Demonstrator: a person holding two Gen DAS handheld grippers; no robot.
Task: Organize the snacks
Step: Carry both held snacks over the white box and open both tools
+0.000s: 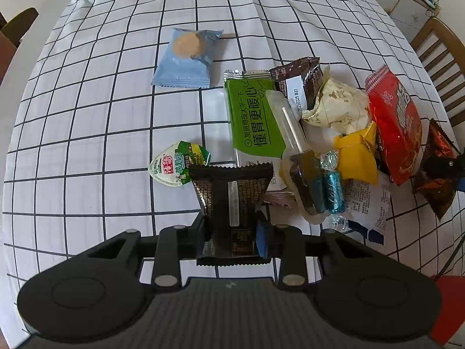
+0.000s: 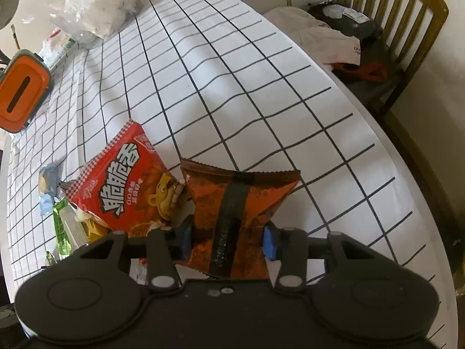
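Packets pinched: left gripper [image 1: 234, 232] grasps black-gold packet [image 1: 232, 200]; right gripper [image 2: 228, 240] grasps crumpled orange-brown packet [image 2: 232, 203].

Readable stuff is mostly Chinese packaging. The green packet [image 1: 252, 117] has big black characters, "懂胃更暖心", with a smaller line beside them I can only half make out. The dark brown packet [image 1: 299, 80] carries a white sticker reading "2025025 B27" or close to that. The red snack bag [image 2: 122, 180] shows big white stylised characters, looks like "脆脆香". The small heart-shaped cup lid [image 1: 178, 164] has print too tiny to read.
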